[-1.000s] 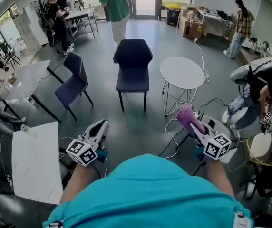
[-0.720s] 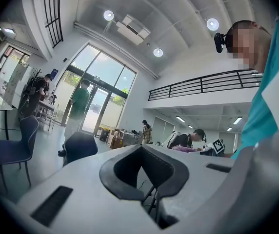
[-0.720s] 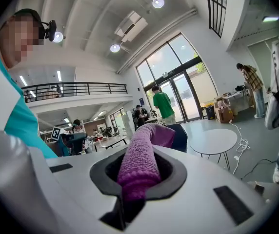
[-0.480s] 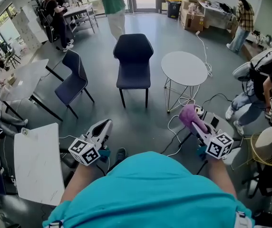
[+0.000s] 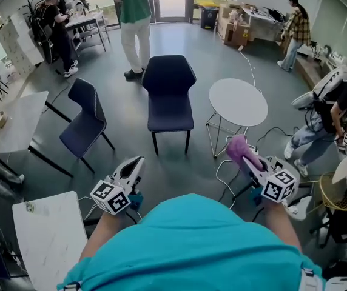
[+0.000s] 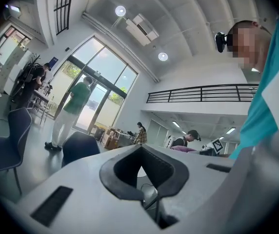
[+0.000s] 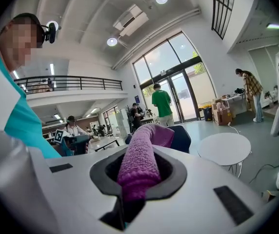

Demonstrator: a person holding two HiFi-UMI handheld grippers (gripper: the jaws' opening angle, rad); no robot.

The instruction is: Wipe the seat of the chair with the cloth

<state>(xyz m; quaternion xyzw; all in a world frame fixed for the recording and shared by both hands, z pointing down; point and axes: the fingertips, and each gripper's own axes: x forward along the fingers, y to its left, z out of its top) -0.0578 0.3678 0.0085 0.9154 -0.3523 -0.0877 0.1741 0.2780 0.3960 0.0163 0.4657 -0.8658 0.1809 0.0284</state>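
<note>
Purple cloth (image 5: 240,149) pinched in R gripper (image 5: 247,160) jaws, bunched and sticking out past the tips; the right gripper view shows the same, cloth (image 7: 140,162) clamped betw. the pads. L gripper (image 5: 136,164) jaws pressed together, nothing betw. them (left gripper view, L gripper (image 6: 142,186)). Both held low, near the person's torso. Dark blue chair (image 5: 169,94) stands on the floor ahead, upright, facing the person, well apart from both grippers and the cloth. White round table (image 5: 238,102) just beside the chair, to its right. 2nd chair (image 5: 82,121) to its left, angled. Person in green top (image 5: 131,8) stands behind the chair.
</note>
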